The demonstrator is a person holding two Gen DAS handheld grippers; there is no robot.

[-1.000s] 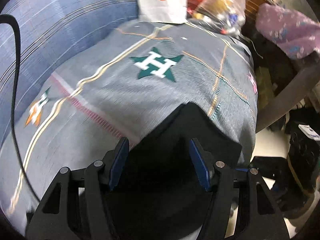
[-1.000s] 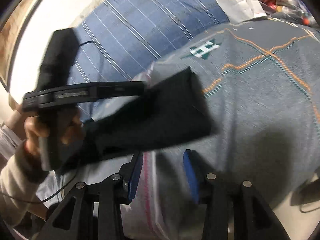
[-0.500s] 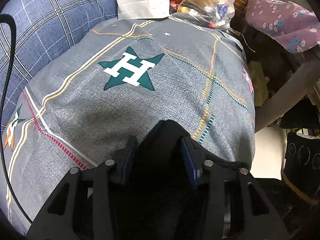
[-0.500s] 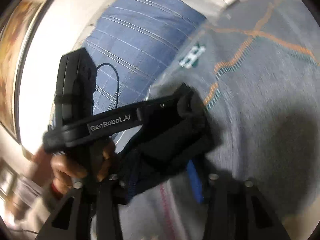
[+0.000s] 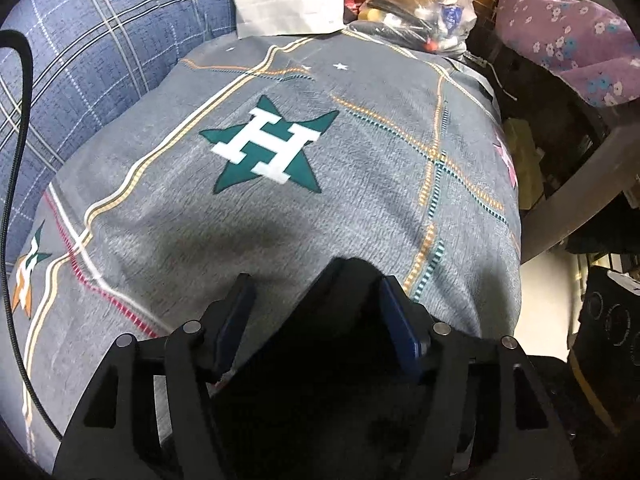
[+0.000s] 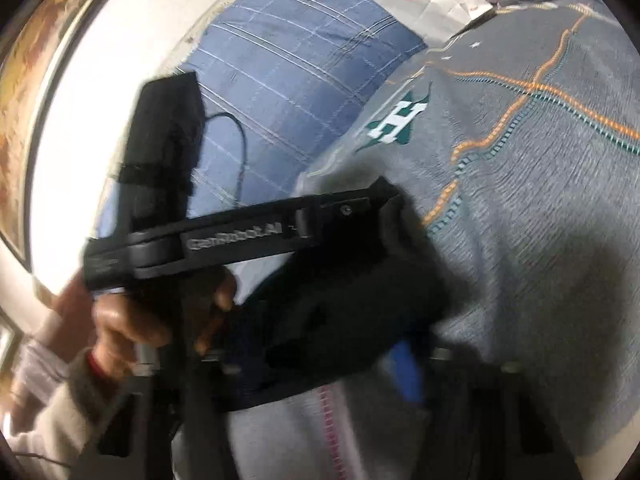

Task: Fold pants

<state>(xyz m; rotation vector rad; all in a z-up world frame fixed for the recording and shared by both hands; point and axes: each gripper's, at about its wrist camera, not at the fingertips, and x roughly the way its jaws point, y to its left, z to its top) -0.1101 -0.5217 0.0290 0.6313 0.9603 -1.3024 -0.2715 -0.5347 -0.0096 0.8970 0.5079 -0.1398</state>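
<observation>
Blocking the right gripper (image 6: 320, 364), closing on black pants (image 6: 340, 300), spread left gripper (image 5: 316, 320).

A grey bedcover (image 5: 360, 208) with orange, teal and red stitched lines bore a green star (image 5: 269, 148) with a white H. Beyond it lay a blue checked quilt (image 5: 92, 64). At the far edge stood a white paper bag (image 5: 288, 0) with an orange logo, just beside a clear plastic bag (image 5: 424, 4) of small items. A purple flowered cloth (image 5: 568, 36) was draped to the right. A framed picture (image 6: 36, 92) hung on the white wall.
</observation>
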